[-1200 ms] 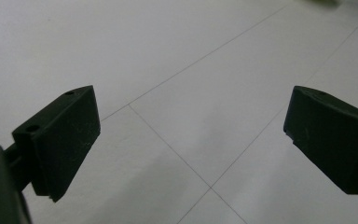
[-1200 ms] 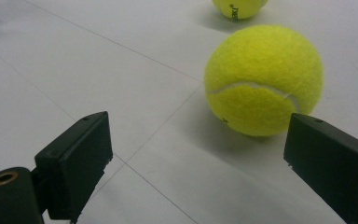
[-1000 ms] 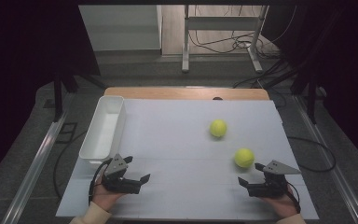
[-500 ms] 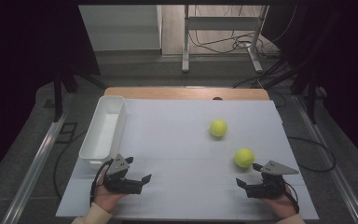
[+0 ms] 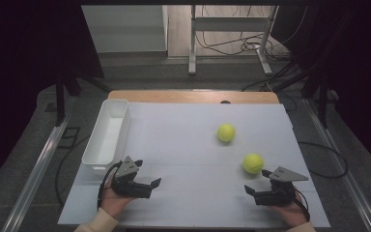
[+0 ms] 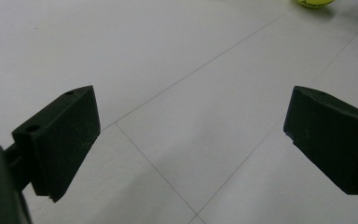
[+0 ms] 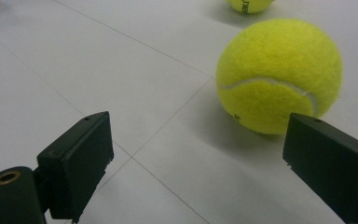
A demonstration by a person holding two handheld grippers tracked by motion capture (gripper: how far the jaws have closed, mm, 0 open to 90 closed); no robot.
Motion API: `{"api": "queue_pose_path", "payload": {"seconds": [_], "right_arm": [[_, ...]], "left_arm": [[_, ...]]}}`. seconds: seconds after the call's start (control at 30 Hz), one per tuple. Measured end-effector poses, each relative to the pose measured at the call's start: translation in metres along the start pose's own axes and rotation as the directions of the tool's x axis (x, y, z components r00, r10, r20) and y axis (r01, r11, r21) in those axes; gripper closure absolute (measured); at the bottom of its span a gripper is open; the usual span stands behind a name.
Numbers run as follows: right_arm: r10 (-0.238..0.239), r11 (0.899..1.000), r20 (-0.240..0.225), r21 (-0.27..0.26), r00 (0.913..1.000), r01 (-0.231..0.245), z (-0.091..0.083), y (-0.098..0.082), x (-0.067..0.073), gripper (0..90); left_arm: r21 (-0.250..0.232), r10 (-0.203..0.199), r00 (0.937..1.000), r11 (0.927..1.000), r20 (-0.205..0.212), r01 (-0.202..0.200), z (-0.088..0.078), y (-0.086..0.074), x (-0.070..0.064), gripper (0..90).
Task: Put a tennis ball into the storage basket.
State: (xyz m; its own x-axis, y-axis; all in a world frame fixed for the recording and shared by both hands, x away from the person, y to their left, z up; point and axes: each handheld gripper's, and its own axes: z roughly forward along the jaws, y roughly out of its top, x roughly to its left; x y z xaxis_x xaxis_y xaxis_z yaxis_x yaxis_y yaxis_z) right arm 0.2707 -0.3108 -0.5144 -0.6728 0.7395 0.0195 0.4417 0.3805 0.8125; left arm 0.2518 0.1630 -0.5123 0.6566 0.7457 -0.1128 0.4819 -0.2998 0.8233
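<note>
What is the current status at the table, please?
Both grippers, left and right, open, holding nothing. Near tennis ball just ahead of right gripper, untouched. Path clear.

Dim overall in the high view, with darkness swallowing the left and right edges and only the white table top (image 5: 193, 145) catching even, soft light from above. Slightly soft and grainy, no hard glare. Faint shadows beside the two tennis balls, the nearer one (image 5: 253, 163) and the farther one (image 5: 226, 132). Brighter and cleaner in the gripper views: sharp felt texture on the near tennis ball (image 7: 278, 74), a soft grey shadow pooled beneath it toward the lower left. Black jaws rendered near-featureless, a little blurred at close range, the lower corners especially. Mild falloff toward frame corners.
</note>
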Motion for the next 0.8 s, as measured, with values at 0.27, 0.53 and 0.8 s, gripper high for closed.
{"api": "queue_pose_path", "payload": {"seconds": [0.27,0.53,0.8], "right_arm": [[-0.006,1.000,0.002,0.003,1.0000,0.006,0.001,0.001,0.000,8.9],[-0.002,1.000,0.000,-0.002,1.0000,0.002,0.001,0.001,-0.001,9.0],[0.005,1.000,0.012,-0.013,0.9999,-0.004,-0.001,0.001,-0.001,9.4]], "left_arm": [[0.004,0.000,1.0000,1.0000,0.003,0.000,0.004,0.005,-0.002,4.3],[0.017,0.004,0.9998,0.9998,0.021,-0.004,0.012,0.013,-0.002,4.3],[0.015,0.012,0.9994,0.9998,0.031,-0.012,0.017,0.023,-0.004,4.5]]}}
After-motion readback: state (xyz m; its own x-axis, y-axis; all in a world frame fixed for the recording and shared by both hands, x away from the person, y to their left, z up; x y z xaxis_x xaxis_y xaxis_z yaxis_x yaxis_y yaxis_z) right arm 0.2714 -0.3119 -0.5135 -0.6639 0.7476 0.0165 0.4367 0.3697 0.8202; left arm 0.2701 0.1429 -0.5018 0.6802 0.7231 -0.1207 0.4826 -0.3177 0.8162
